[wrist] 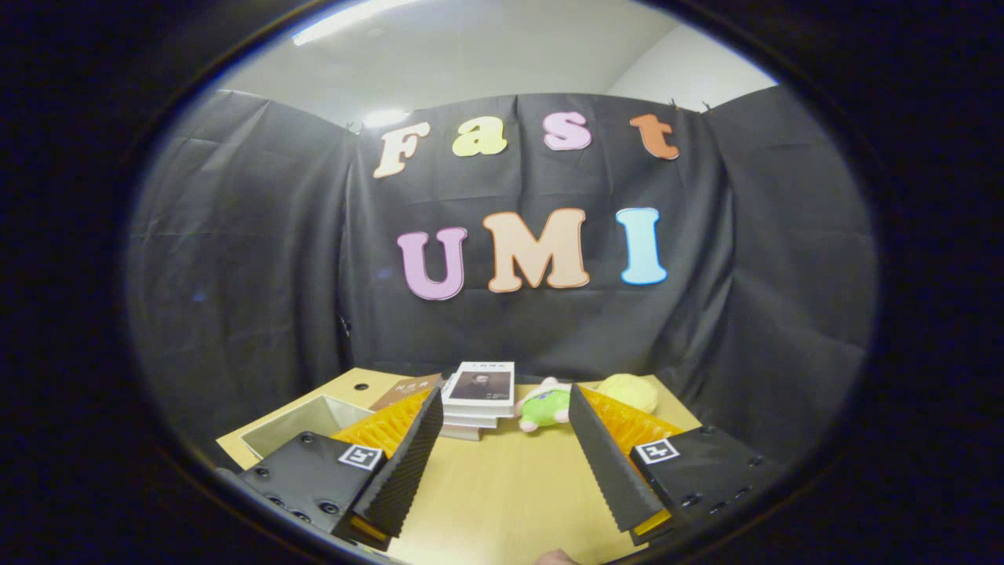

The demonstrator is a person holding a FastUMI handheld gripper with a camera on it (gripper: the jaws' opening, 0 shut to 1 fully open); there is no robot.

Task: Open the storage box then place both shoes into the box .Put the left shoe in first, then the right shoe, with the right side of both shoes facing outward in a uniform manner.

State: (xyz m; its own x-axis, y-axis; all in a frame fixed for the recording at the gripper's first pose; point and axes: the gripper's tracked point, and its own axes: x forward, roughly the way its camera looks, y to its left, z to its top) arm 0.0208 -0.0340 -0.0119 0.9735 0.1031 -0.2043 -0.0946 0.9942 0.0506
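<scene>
My gripper (504, 400) is open, its two black ribbed fingers (404, 463) spread wide above a light wooden table (502, 494). Nothing sits between them but bare tabletop. To the left of the left finger stands a tan box (310, 424) with a pale inside, its top open toward me; a round hole (361, 386) marks the flat tan surface behind it.
Just beyond the fingertips lies a stack of books (478, 396), with a brown book (408, 390) to its left. A green plush toy (545, 406) and a yellow soft thing (631, 391) lie by the right fingertip. Black cloth (235, 298) walls the table's back and sides.
</scene>
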